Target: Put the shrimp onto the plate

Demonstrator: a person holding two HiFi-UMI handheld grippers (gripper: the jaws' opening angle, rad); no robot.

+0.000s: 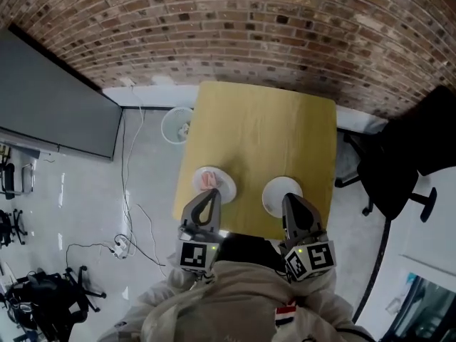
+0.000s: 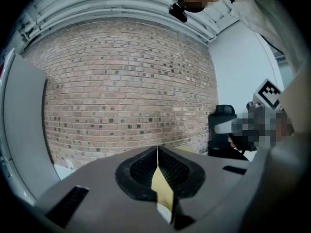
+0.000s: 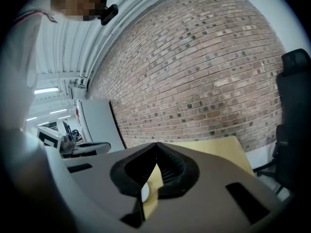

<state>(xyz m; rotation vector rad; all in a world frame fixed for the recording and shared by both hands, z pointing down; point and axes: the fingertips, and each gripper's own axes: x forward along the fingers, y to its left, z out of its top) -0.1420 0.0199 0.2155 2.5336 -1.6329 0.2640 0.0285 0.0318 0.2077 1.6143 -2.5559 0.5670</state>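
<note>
- You are at the very start: the shrimp (image 1: 209, 180) lies pink on the white dish (image 1: 229, 185) at the lower left of the table (image 1: 263, 134), and nothing has been picked up yet
- The empty plate (image 1: 274, 193) sits at the lower middle of the table, to the right of that dish and apart from it; I take it as the goal
- Your left gripper (image 1: 211, 193) is closed tip to tip with nothing in it; its own view shows only a sliver of table through the seam of the jaws, and in the head view its tip hangs at the near edge of the dish
- Your right gripper (image 1: 288, 199) is likewise closed and empty, its tip over the near edge of the empty plate
- Both tools look raised and aimed at the brick wall (image 2: 126, 91), not down at the table
- Next, as I judge it: spread the left jaws, tilt the tool down over the shrimp, and close on its body
- Watch that a jaw does not catch the rim and push the dish toward the table's left edge
</note>
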